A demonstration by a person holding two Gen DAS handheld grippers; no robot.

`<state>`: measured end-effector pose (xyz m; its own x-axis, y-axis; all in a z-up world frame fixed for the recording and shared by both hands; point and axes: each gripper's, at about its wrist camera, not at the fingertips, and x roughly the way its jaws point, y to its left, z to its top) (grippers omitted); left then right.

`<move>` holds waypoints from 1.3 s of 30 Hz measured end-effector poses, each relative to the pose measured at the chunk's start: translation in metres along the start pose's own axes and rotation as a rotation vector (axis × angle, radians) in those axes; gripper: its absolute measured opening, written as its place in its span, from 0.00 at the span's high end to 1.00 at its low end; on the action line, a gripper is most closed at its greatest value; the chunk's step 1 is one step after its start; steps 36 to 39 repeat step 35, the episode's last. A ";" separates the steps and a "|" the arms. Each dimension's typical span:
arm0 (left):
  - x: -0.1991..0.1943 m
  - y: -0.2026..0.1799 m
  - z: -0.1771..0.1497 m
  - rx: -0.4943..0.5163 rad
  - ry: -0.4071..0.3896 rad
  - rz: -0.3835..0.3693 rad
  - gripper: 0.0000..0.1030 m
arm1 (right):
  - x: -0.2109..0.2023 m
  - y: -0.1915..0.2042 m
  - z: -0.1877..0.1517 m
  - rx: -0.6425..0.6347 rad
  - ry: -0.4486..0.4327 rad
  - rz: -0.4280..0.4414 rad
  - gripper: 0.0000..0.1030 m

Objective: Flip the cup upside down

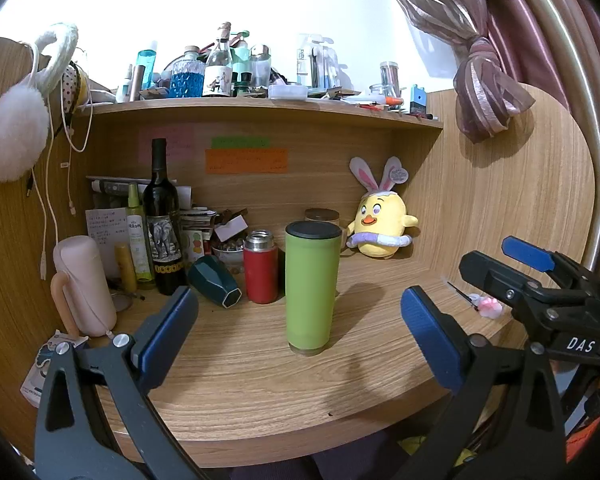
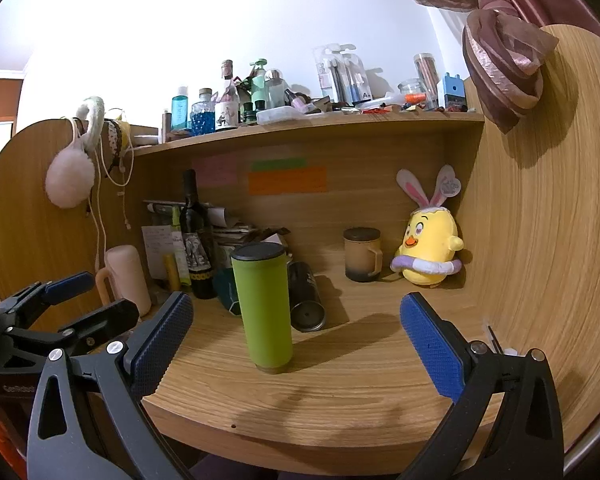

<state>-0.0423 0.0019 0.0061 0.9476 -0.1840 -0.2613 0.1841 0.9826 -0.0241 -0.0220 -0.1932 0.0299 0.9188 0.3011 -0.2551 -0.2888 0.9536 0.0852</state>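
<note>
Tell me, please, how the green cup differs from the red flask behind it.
The green cup is taller than the red flask and stands nearer the desk's front edge. The cup has a dark top and a tan band at its base; the flask has a bare silver neck, apparently uncapped. The cup widens upward, while the flask is straight. Both stand upright on the desk, and neither tool touches them.

Bright, sharp — blown-out wall, fisheye-bent edges

Home bedroom desk nook: cluttered toiletry shelf [image 1: 260,106], plush chick [image 1: 380,224], wine bottle [image 1: 162,224], tied curtain [image 1: 484,80].
</note>
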 end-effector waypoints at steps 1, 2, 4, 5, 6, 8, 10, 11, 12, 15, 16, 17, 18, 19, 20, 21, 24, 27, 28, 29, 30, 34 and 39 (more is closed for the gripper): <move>0.000 0.000 0.000 0.001 0.000 0.001 0.00 | 0.000 0.000 0.000 0.001 0.001 0.001 0.00; 0.000 0.000 0.000 0.000 0.000 0.000 0.00 | 0.000 -0.001 0.000 0.002 0.001 0.003 0.00; 0.000 0.001 0.000 -0.001 0.000 -0.002 0.00 | 0.000 0.001 0.000 0.002 0.002 0.004 0.00; 0.000 0.001 0.000 -0.001 0.000 -0.002 0.00 | 0.000 0.002 0.000 0.002 0.002 0.004 0.00; 0.000 0.001 0.000 -0.001 0.001 -0.003 0.00 | 0.000 0.001 0.000 0.002 0.002 0.003 0.00; 0.000 0.000 0.000 -0.001 0.000 -0.003 0.00 | 0.000 0.001 0.000 0.003 0.002 0.004 0.00; 0.000 0.000 0.000 -0.001 -0.001 0.000 0.00 | 0.000 0.001 0.000 0.002 0.001 0.002 0.00; 0.000 0.000 0.000 -0.001 0.000 0.000 0.00 | 0.000 0.001 0.000 0.002 0.002 0.003 0.00; 0.000 0.000 0.000 -0.002 0.000 0.000 0.00 | 0.000 0.002 0.000 0.001 0.001 0.002 0.00; -0.001 -0.001 0.000 -0.013 -0.005 -0.001 0.00 | 0.000 0.001 0.000 0.002 0.002 0.003 0.00; -0.001 -0.001 0.000 -0.018 -0.006 -0.004 0.00 | 0.000 0.001 0.000 0.001 0.002 0.002 0.00; -0.001 -0.002 0.000 -0.024 -0.001 -0.010 0.00 | 0.000 0.002 0.000 0.001 0.002 0.001 0.00; 0.000 -0.002 -0.001 -0.027 0.002 -0.012 0.00 | 0.000 0.001 0.000 0.002 0.002 0.003 0.00; 0.000 -0.002 -0.001 -0.031 0.005 -0.015 0.00 | 0.000 0.001 0.000 0.002 0.002 0.004 0.00; 0.001 -0.002 -0.001 -0.036 0.007 -0.016 0.00 | 0.000 0.002 0.000 0.002 0.001 0.004 0.00; 0.002 -0.002 -0.001 -0.042 0.010 -0.017 0.00 | 0.000 0.002 0.000 0.002 0.001 0.004 0.00; 0.004 -0.001 -0.001 -0.054 0.017 -0.021 0.00 | 0.000 0.001 0.000 0.002 0.002 0.003 0.00; 0.004 -0.003 -0.002 -0.060 0.017 -0.013 0.00 | 0.000 0.001 0.000 0.002 0.003 0.005 0.00; 0.004 -0.003 -0.002 -0.060 0.016 -0.011 0.00 | 0.000 0.000 0.000 0.002 0.002 0.004 0.00; 0.004 -0.003 -0.003 -0.060 0.016 -0.012 0.00 | 0.000 0.000 0.000 0.003 0.003 0.005 0.00; 0.004 -0.004 -0.003 -0.061 0.017 -0.014 0.00 | 0.000 0.000 0.000 0.004 0.005 0.006 0.00; 0.005 -0.006 -0.003 -0.055 0.019 -0.018 0.00 | 0.002 -0.001 -0.003 0.008 0.010 0.008 0.00; 0.005 -0.007 -0.004 -0.052 0.020 -0.018 0.00 | 0.003 -0.002 -0.003 0.008 0.011 0.009 0.00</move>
